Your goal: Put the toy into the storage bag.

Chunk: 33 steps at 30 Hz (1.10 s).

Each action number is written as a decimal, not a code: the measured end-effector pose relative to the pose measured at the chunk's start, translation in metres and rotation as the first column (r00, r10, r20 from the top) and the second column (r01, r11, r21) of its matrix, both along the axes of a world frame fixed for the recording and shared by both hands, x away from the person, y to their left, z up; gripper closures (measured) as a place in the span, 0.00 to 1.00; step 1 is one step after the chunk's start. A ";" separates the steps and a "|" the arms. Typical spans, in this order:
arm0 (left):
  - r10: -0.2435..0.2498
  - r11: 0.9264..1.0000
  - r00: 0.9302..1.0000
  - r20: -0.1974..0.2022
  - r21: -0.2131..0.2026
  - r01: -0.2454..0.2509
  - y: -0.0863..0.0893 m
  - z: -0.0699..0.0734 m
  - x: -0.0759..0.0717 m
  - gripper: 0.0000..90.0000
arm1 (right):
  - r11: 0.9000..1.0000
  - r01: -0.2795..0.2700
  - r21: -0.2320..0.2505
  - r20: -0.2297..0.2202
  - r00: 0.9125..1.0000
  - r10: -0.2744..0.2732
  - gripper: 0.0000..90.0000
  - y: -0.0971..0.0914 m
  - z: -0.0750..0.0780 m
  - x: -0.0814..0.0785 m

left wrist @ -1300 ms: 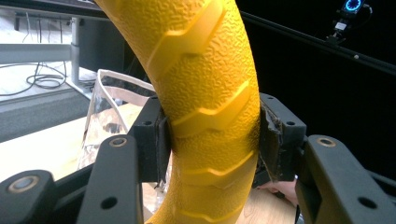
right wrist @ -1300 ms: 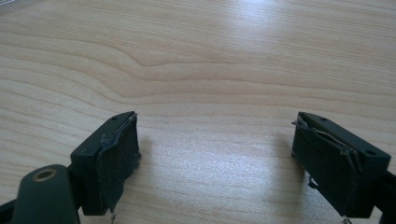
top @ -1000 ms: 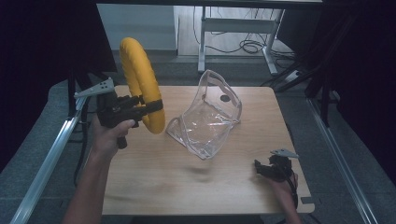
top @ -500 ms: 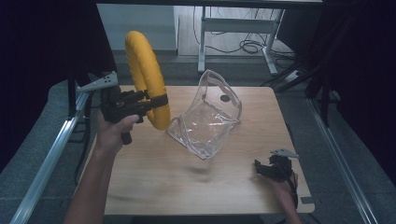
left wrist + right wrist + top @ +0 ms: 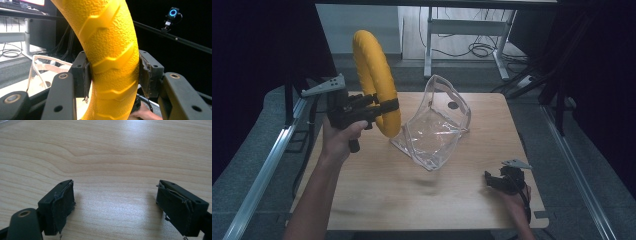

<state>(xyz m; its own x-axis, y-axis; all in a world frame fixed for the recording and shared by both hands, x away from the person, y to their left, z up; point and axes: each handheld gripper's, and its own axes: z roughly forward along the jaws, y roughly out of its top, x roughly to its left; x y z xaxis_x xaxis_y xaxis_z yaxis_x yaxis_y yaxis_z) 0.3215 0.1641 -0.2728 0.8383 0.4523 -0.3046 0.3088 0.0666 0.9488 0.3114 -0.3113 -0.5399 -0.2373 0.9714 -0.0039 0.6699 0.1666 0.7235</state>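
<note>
Progress: ring is lifted off the table, left of the bag; judged not yet inside it.
Left tool: pinching the ring.
Right tool: spread, empty, resting near right.
Count: one ring, one bag, two tools.

High view above table, tool views close, sharing tabletop
</note>
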 end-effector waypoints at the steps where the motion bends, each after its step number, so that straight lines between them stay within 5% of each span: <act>1: 0.000 1.000 1.000 -0.003 -0.004 0.000 -0.001 0.000 0.000 0.55 | 1.000 0.000 0.000 0.000 1.000 0.000 0.17 0.000 0.000 0.000; 33: -0.077 0.997 0.997 0.029 0.034 0.076 -0.049 0.015 0.004 0.55 | 1.000 0.000 0.001 -0.002 1.000 0.000 0.17 0.000 0.000 0.000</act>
